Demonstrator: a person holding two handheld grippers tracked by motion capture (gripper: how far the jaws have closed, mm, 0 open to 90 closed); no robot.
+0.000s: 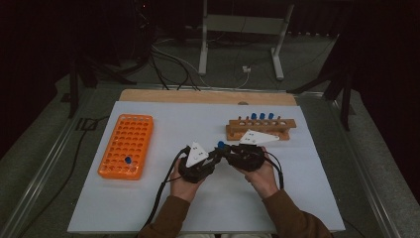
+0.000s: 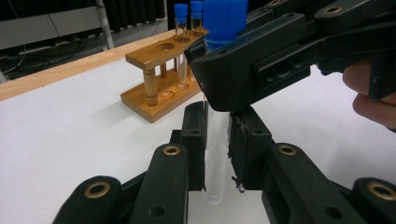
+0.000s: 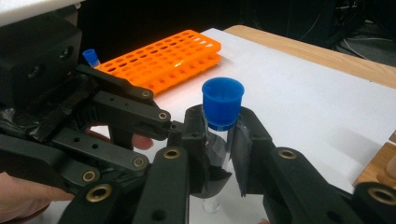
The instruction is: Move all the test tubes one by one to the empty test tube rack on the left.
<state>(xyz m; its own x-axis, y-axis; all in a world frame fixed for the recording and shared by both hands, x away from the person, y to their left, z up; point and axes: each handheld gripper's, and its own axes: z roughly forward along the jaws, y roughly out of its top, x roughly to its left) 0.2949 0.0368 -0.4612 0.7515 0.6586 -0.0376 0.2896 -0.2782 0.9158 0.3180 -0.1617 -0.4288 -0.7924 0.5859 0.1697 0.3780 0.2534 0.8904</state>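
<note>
A clear test tube with a blue cap (image 1: 221,145) stands upright between both grippers over the white mat's middle. My left gripper (image 2: 217,126) is shut on the tube's clear lower part (image 2: 217,158), whose rounded bottom hangs below the jaws. My right gripper (image 3: 219,140) is shut on the same tube just under its blue cap (image 3: 223,100). In the left gripper view the right gripper (image 2: 219,70) sits right above my jaws. In the high view the left gripper (image 1: 216,155) and right gripper (image 1: 227,151) meet tip to tip.
A wooden rack (image 1: 261,129) with three blue-capped tubes stands at the back right, close behind the right hand. An orange rack (image 1: 127,146) with one blue-capped tube (image 1: 128,160) lies at the left. The white mat (image 1: 307,198) ends at a wooden table edge (image 1: 208,96).
</note>
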